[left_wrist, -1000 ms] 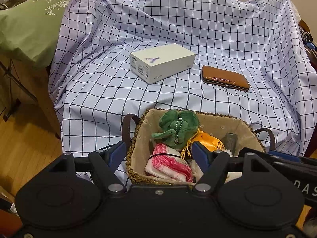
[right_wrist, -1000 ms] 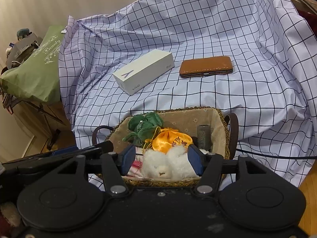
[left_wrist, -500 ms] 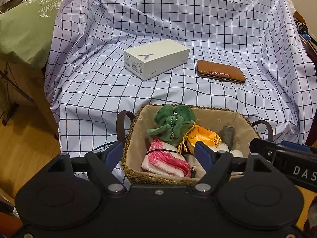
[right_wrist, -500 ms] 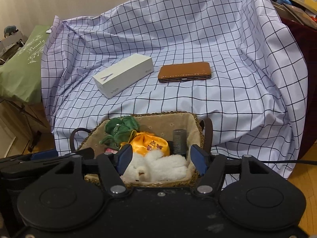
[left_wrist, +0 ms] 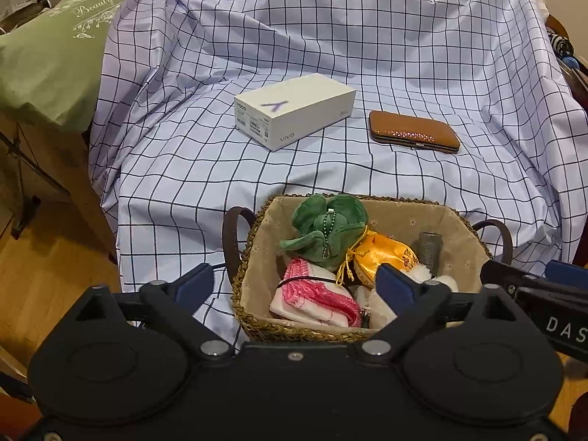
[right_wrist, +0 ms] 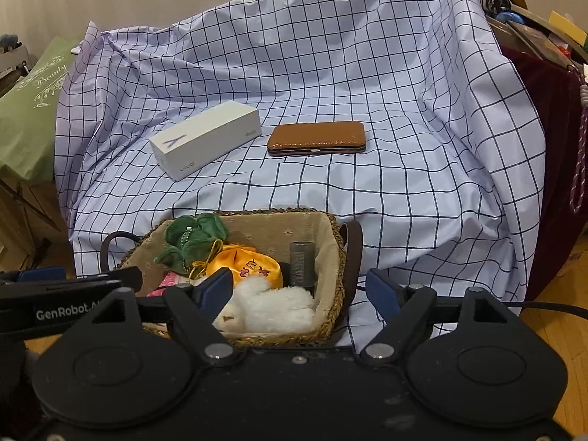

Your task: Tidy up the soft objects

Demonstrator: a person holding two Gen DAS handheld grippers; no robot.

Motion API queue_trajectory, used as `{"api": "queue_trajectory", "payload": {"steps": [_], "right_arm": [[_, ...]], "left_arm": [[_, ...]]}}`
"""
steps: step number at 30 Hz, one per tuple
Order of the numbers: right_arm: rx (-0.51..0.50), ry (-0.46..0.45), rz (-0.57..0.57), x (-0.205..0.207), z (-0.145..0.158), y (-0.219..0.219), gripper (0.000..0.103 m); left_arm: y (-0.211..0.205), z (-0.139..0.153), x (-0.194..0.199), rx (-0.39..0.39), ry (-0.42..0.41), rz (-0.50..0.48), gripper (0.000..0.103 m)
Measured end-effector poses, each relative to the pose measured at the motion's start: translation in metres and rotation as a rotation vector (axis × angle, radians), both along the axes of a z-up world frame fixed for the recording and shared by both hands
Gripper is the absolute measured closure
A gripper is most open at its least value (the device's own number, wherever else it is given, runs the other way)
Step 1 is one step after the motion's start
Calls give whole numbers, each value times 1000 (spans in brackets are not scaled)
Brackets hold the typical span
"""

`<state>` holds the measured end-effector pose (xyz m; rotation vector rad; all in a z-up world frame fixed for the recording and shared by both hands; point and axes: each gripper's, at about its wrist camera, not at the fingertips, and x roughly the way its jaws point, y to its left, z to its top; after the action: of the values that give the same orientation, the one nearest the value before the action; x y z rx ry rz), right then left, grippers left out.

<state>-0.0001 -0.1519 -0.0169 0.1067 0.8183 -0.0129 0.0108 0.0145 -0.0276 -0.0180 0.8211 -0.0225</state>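
A woven basket (left_wrist: 250, 250) with dark handles stands at the front of the checked cloth (left_wrist: 330, 36). Inside lie a green plush (left_wrist: 327, 220), an orange satin pouch (left_wrist: 382, 257), a pink-and-white cloth (left_wrist: 316, 294), a white fluffy toy (right_wrist: 272, 308) and a grey cylinder (left_wrist: 430, 250). My left gripper (left_wrist: 294, 283) straddles the basket's left wall; its jaws are opening and press on nothing. My right gripper (right_wrist: 299, 288) straddles the basket's right wall (right_wrist: 338, 257), one finger over the white toy. Its jaws are opening too, and the pads touch nothing.
On the cloth behind the basket lie a white phone box (left_wrist: 294, 110) and a brown leather case (left_wrist: 413, 132). A green bag (left_wrist: 47, 55) hangs over a stand at the left. A dark red cloth (right_wrist: 551, 147) and clutter stand at the right. Wooden floor lies on both sides.
Both grippers' jaws have spread wider, away from the basket's sides. The right wrist view has swung a little, so the box and case sit further left in it.
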Motion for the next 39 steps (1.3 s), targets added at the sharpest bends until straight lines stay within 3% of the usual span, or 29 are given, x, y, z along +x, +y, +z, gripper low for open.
{"api": "queue_trajectory", "payload": {"steps": [6,11,20,39], "right_arm": [[-2,7,-12,-1,-1,-1,17],[-3,12,-22,0,-2,-1,10],[0,4,-32,-2,-1,-3,0],[-24,23,-55,-1,-3,-2,0]], "left_arm": [[-1,2,-2,13,-6,-1,5],[-2,-2,4,44,53,7,5],[0,-1,1,15,50,5,5],[1,-3,2,4,66,9,5]]}}
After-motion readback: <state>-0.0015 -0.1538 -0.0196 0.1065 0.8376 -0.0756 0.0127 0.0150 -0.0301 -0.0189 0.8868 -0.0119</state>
